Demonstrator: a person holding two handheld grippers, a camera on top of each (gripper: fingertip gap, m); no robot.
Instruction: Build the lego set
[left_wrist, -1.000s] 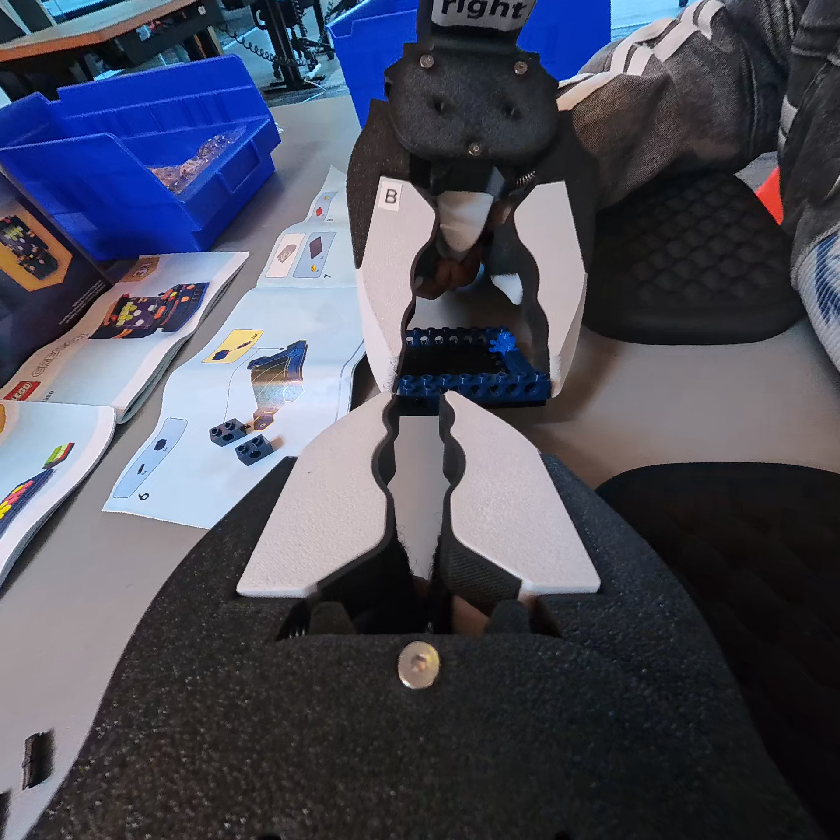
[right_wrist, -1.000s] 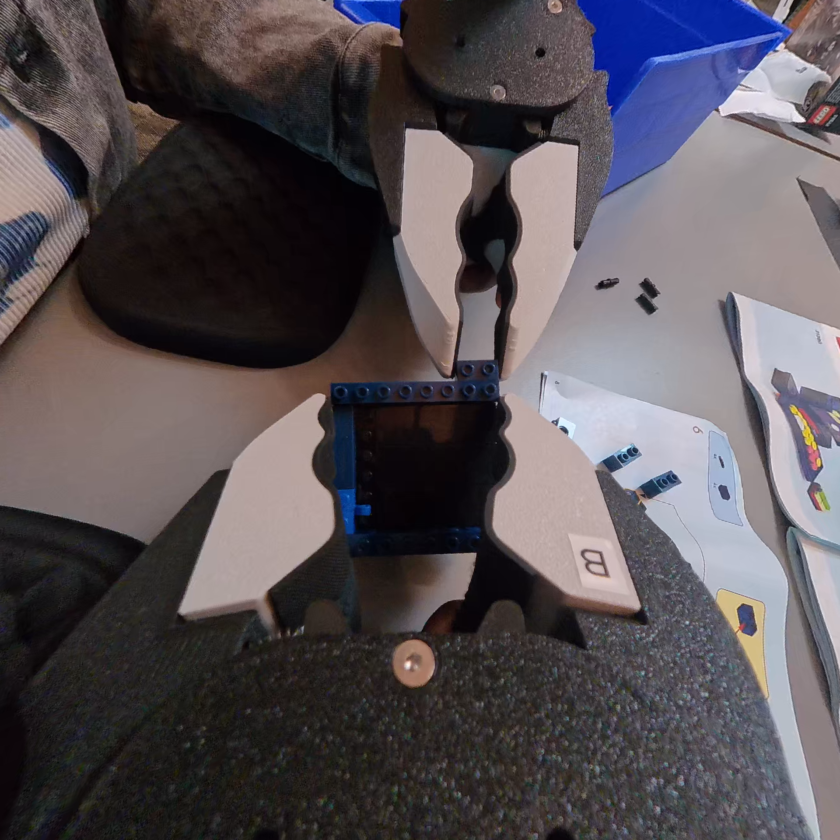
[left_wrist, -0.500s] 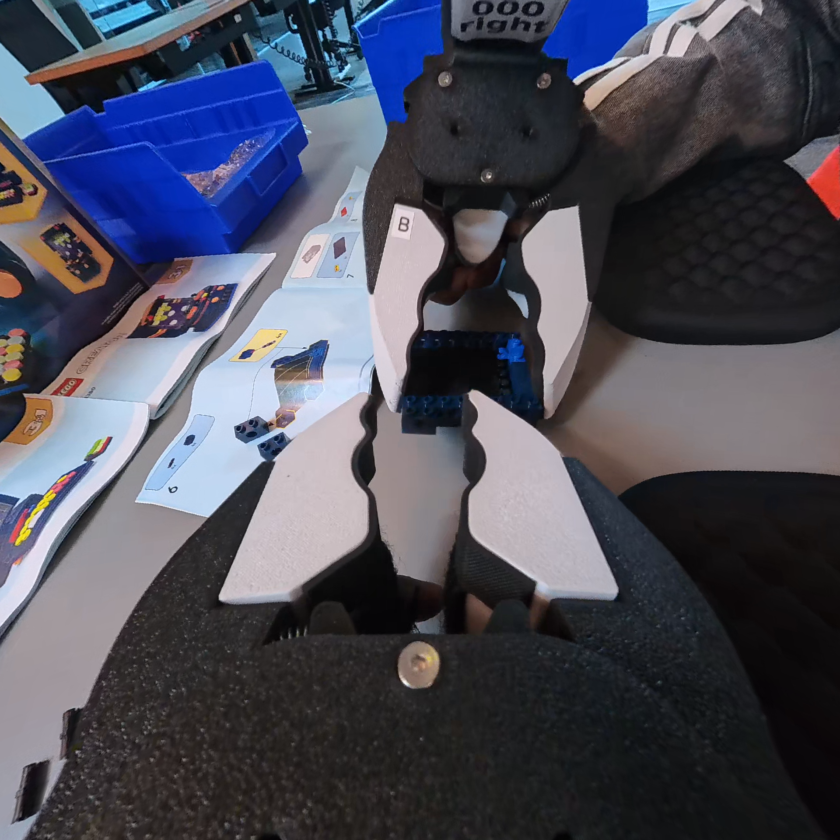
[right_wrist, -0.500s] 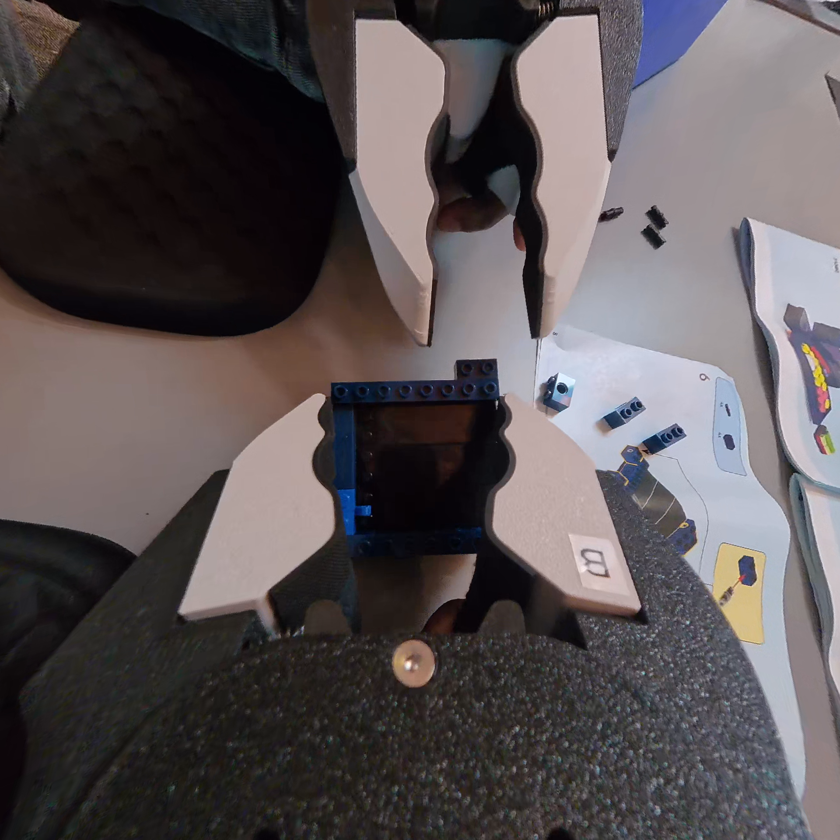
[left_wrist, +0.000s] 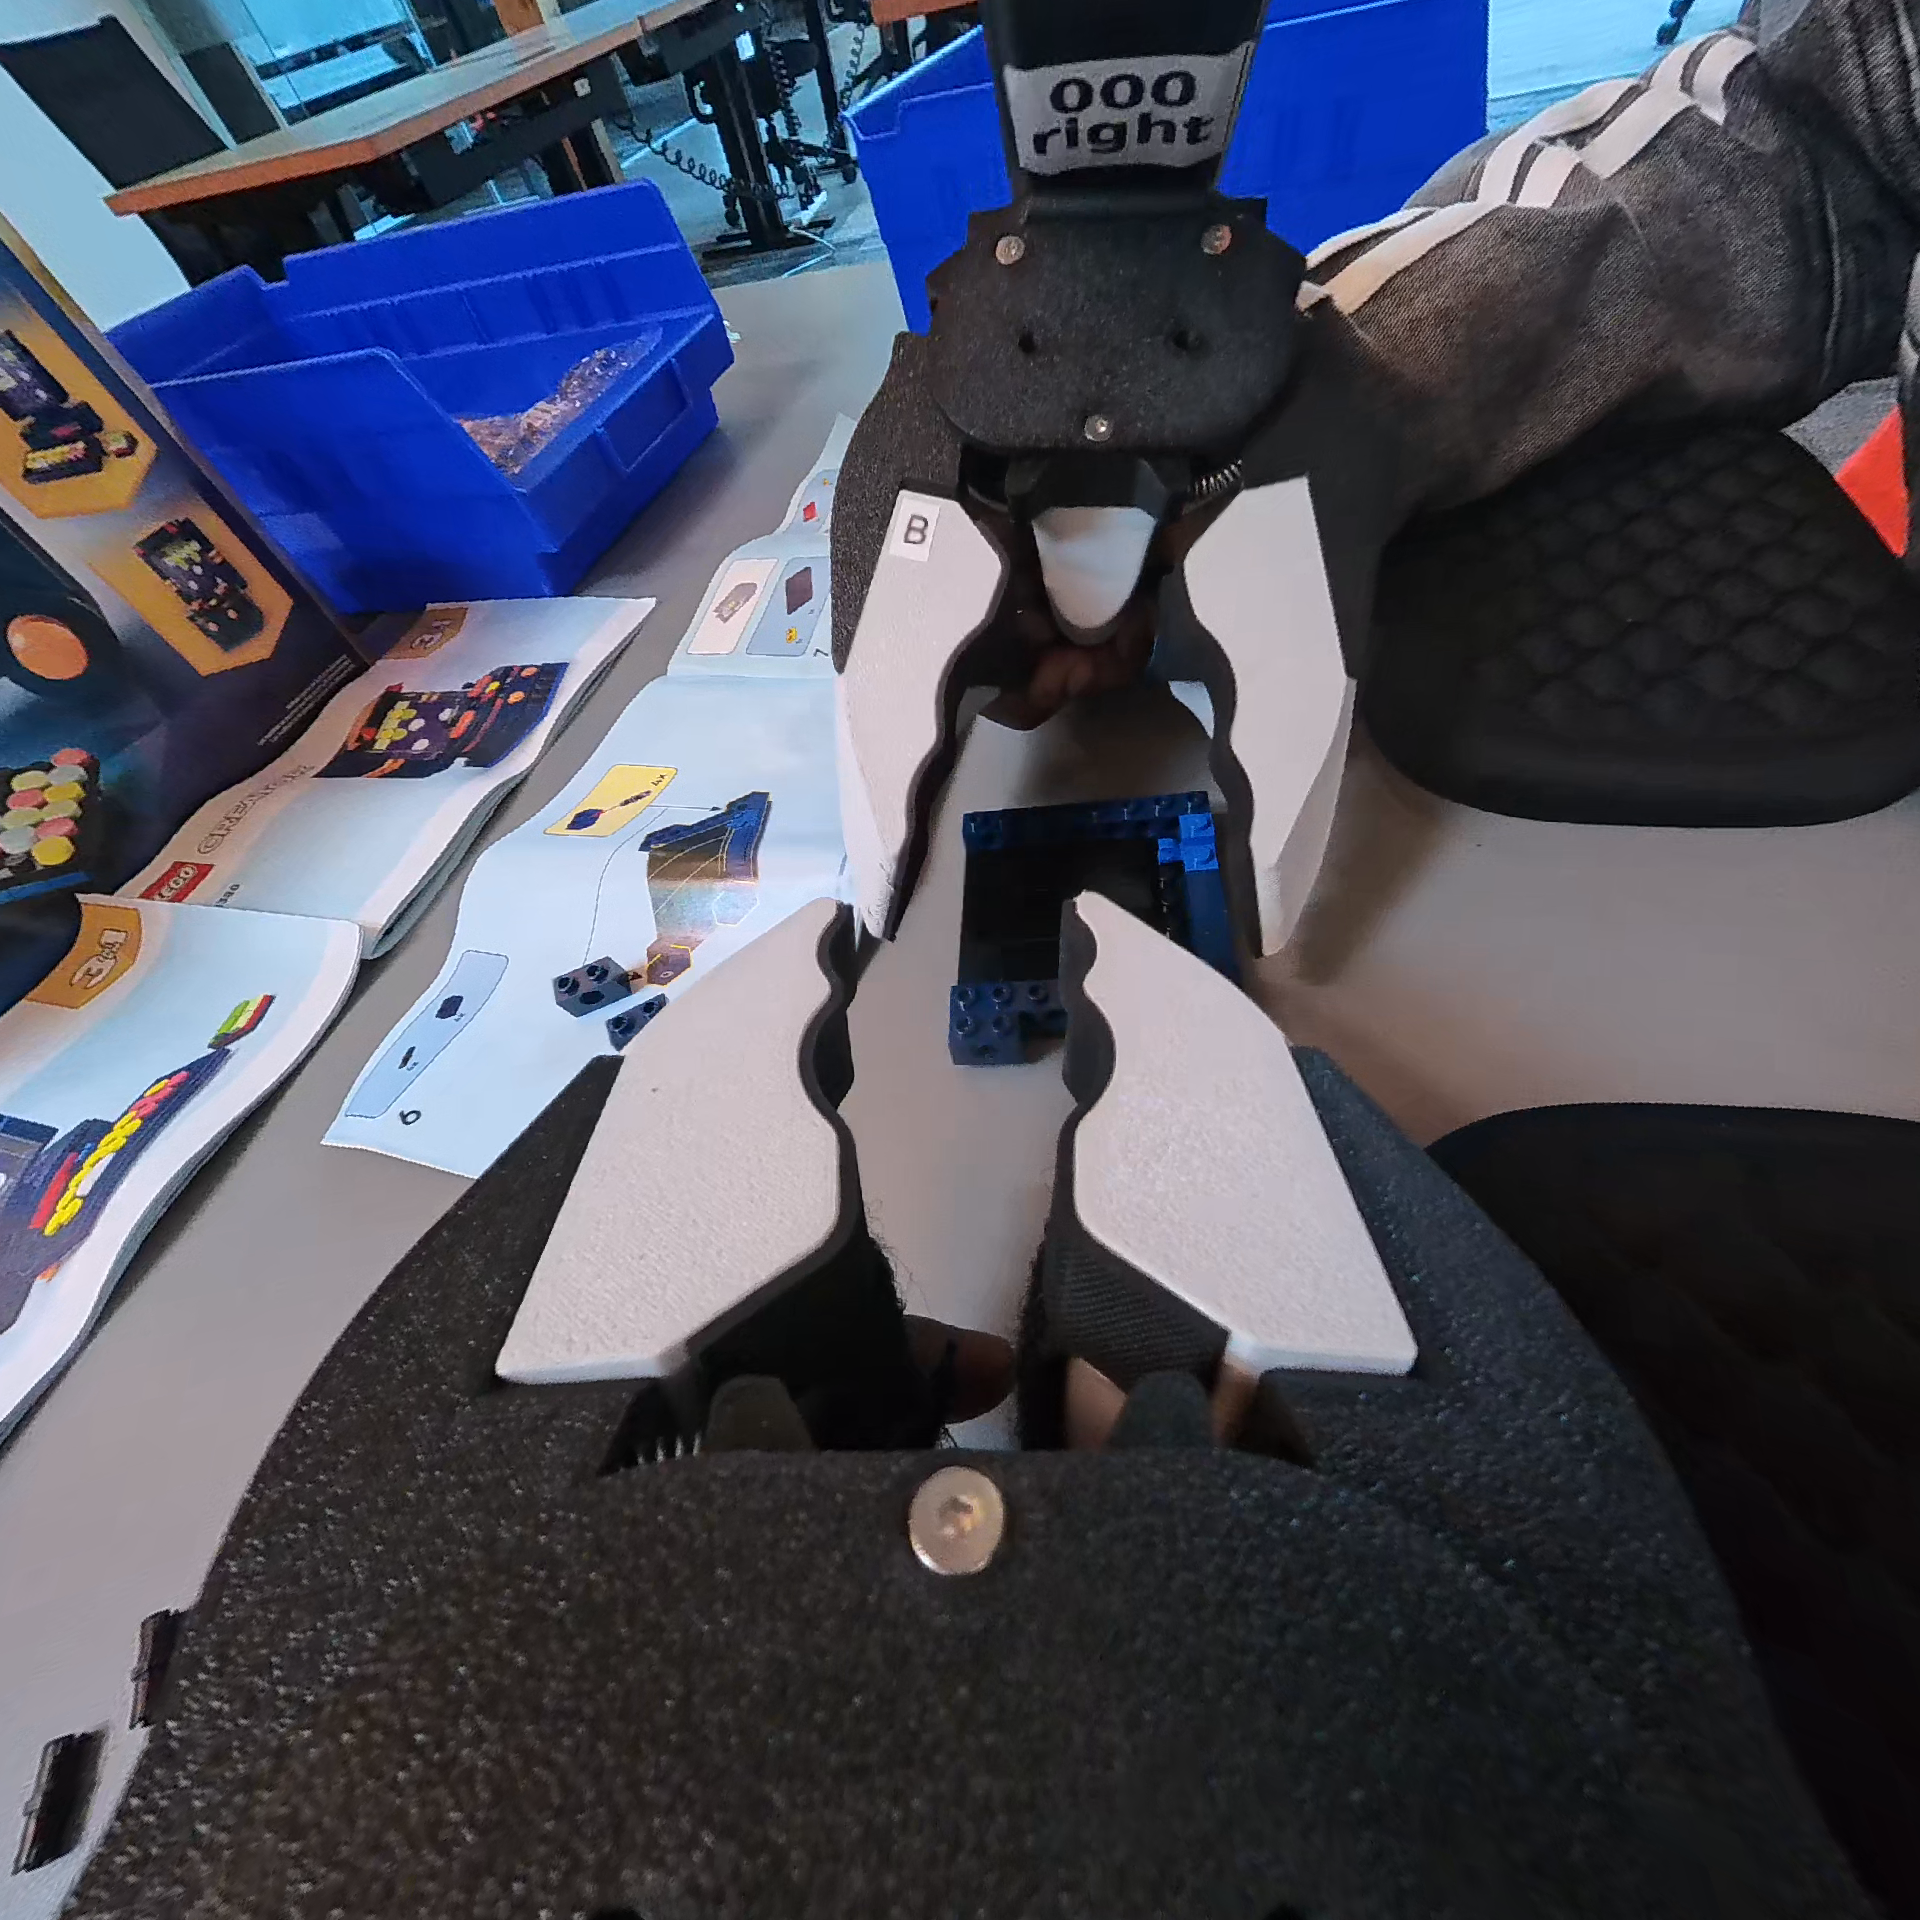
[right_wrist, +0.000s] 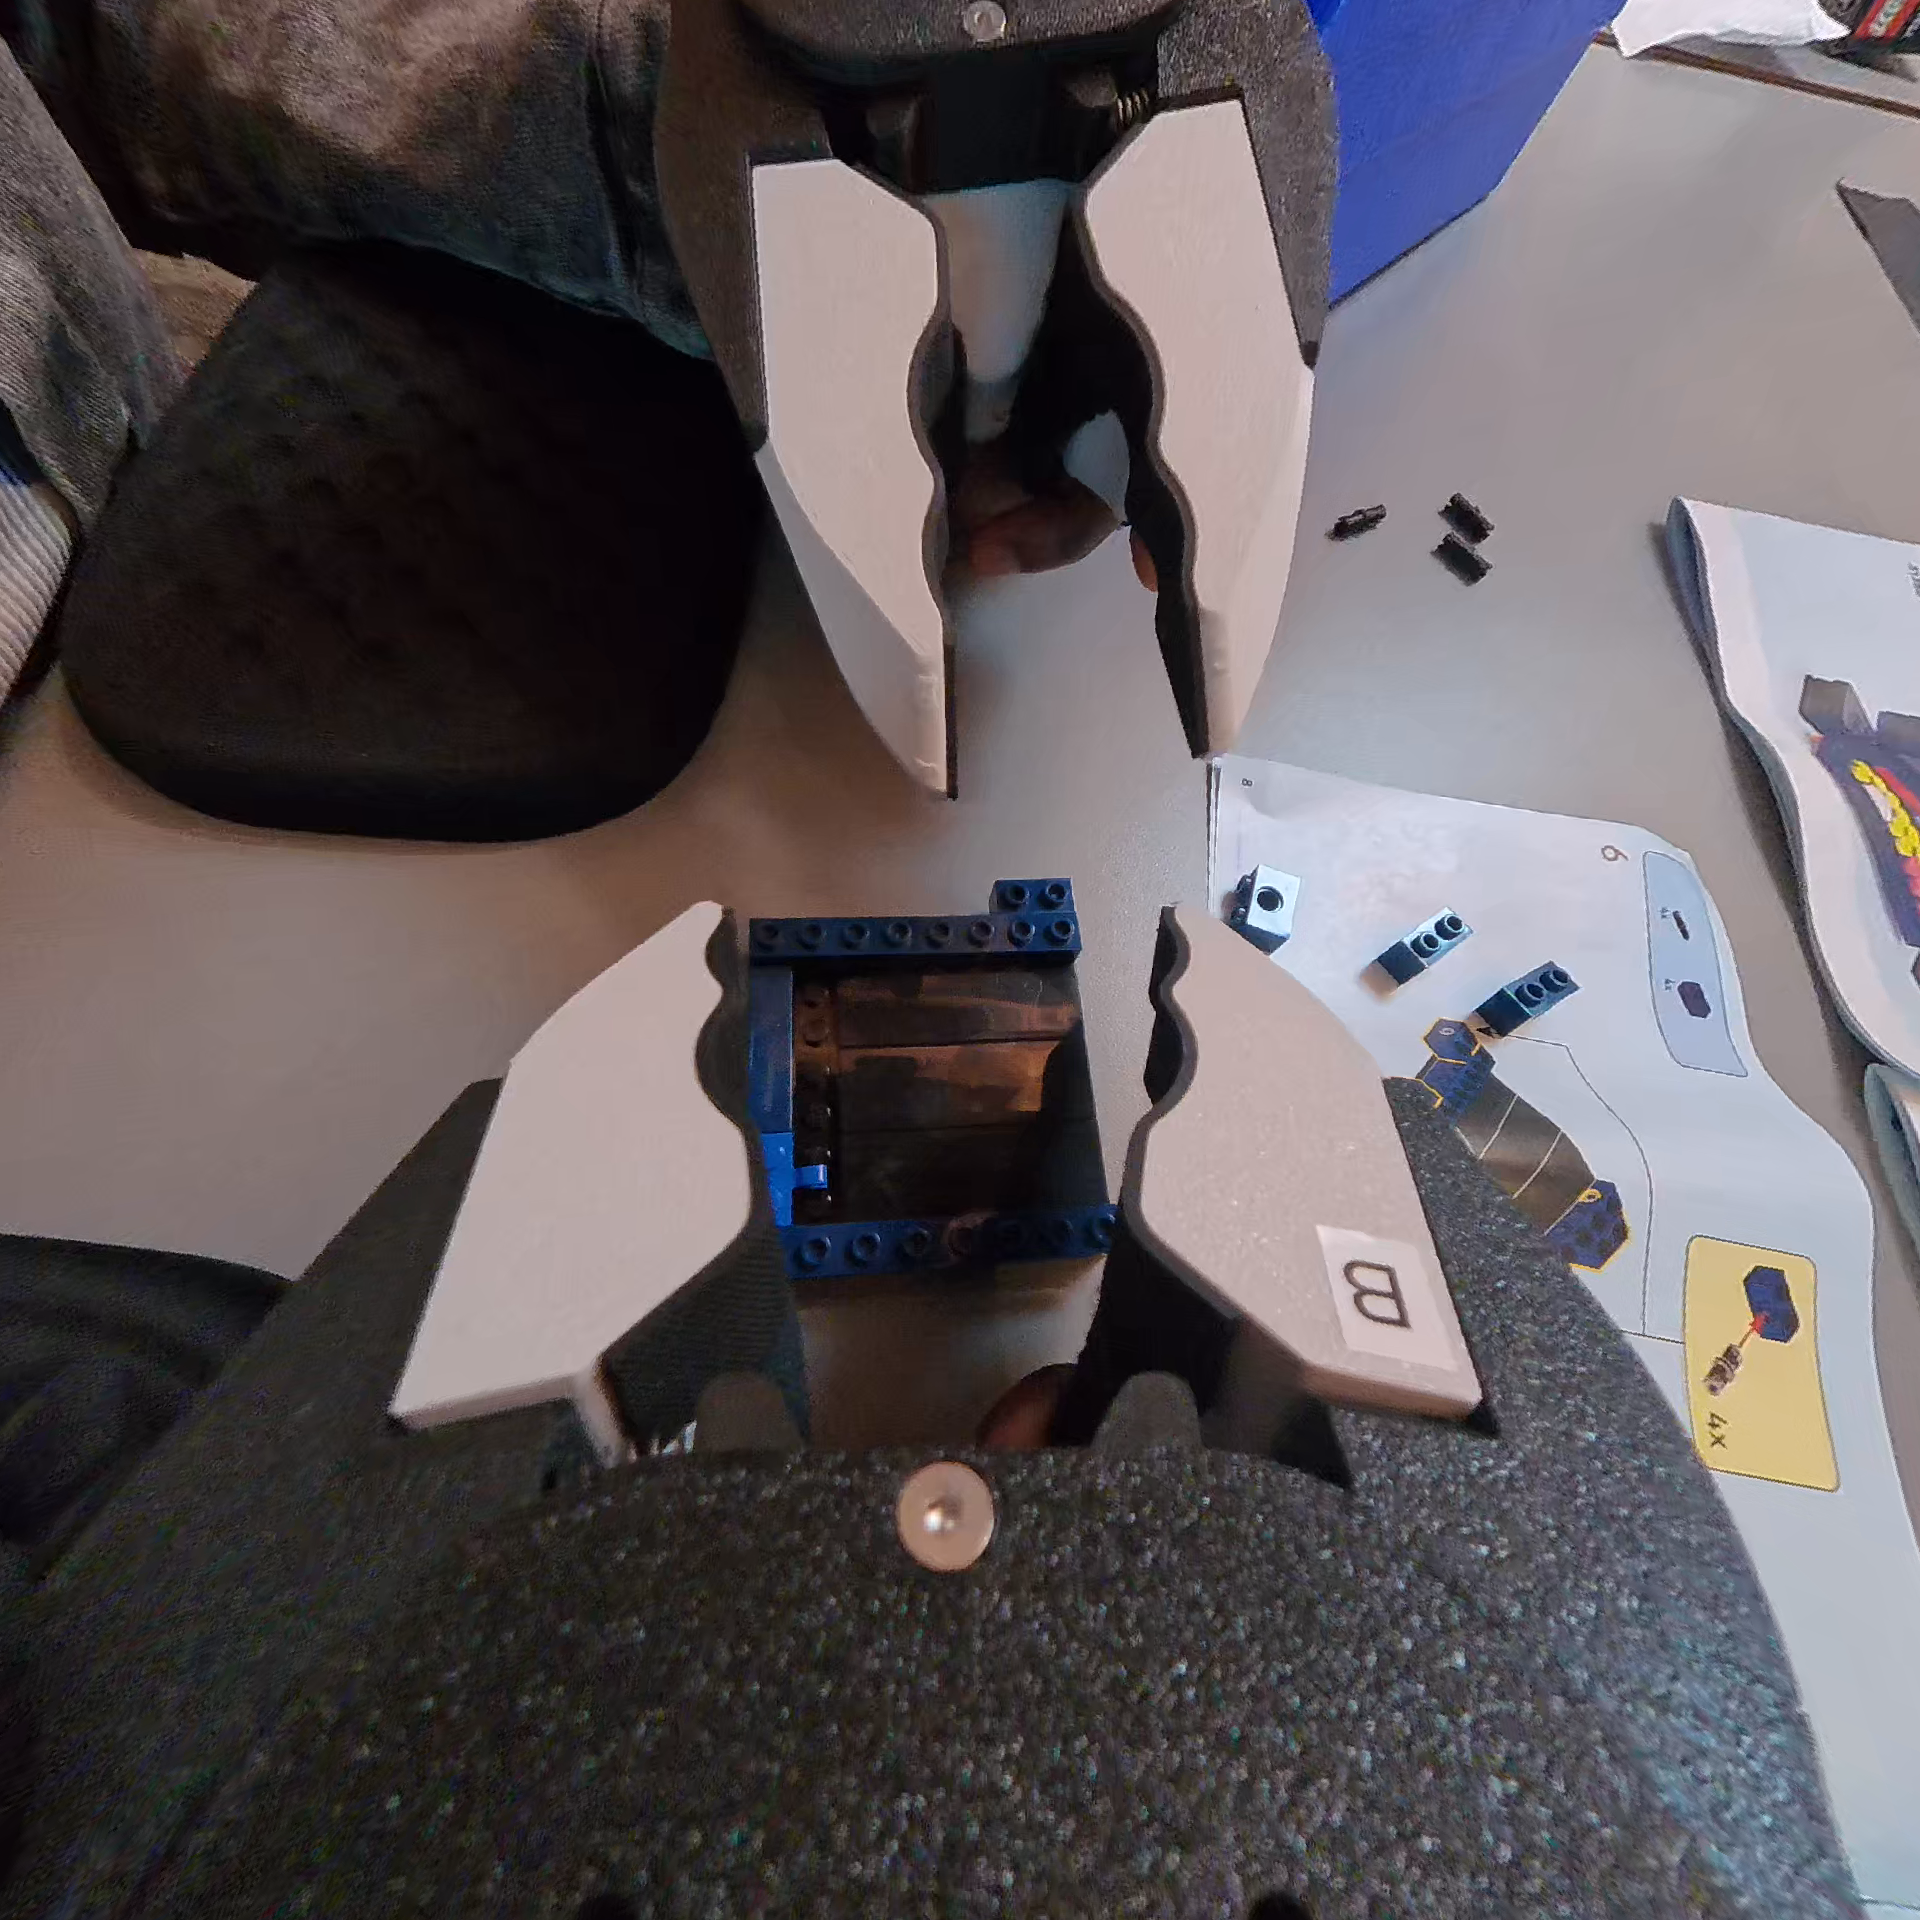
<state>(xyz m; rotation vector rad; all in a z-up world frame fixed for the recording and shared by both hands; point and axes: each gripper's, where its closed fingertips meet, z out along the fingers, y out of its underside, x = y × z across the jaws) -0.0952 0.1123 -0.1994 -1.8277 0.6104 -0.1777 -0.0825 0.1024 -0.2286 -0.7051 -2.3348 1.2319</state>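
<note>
Left hand-held gripper (left_wrist: 961, 914), frame centre: jaws parted, gripping nothing, hovering near blue brick frame (left_wrist: 1003, 1023) on tabletop (left_wrist: 1507, 987).

Right hand-held gripper (right_wrist: 940, 914), centre: jaws spread, straddling frame (right_wrist: 914, 930); right pad clear. Judgement: centre frame before closing, keep pads square.

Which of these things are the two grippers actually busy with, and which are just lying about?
At the grippers: blue brick frame, standing between the open right gripper's fingers; open left gripper, empty, facing it.

Lying about: loose dark bricks on the instruction sheet; black pins; booklets; blue bin; box.
</note>
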